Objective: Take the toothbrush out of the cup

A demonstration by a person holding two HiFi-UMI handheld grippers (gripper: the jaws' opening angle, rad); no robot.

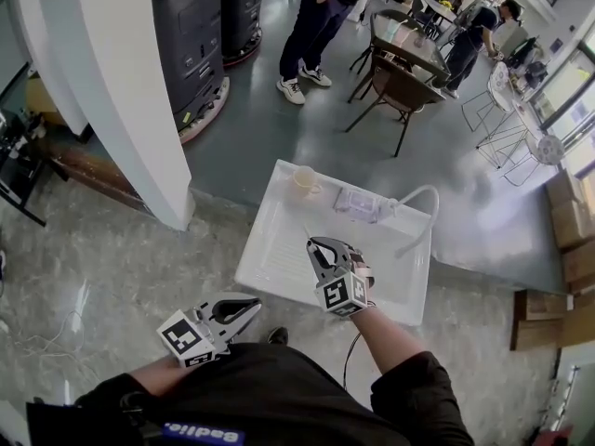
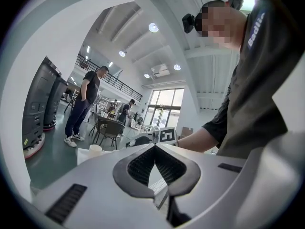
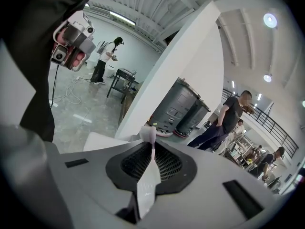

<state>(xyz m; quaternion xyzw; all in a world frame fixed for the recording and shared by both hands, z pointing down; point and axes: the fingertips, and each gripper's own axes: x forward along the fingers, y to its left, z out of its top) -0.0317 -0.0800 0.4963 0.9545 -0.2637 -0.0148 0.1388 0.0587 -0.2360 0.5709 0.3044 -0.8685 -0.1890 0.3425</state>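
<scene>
A pale cup [image 1: 305,180] stands at the far side of the white tray-like table [image 1: 270,258]; it also shows in the left gripper view, cup [image 2: 95,149]. My right gripper [image 1: 323,247] hovers over the table's middle, nearer me than the cup. It is shut on a white toothbrush [image 3: 147,175], whose head [image 3: 148,134] sticks out past the jaw tips, right gripper [image 3: 151,146]. My left gripper [image 1: 249,307] hangs off the table's near left corner; left gripper [image 2: 155,150] has its jaws closed with nothing between them.
A clear packet [image 1: 358,203] and a white curved hose [image 1: 418,214] lie at the table's far right. A white pillar [image 1: 121,91] rises at left. Chairs [image 1: 395,86] and people [image 1: 321,17] stand beyond the table. Boxes [image 1: 572,240] sit at right.
</scene>
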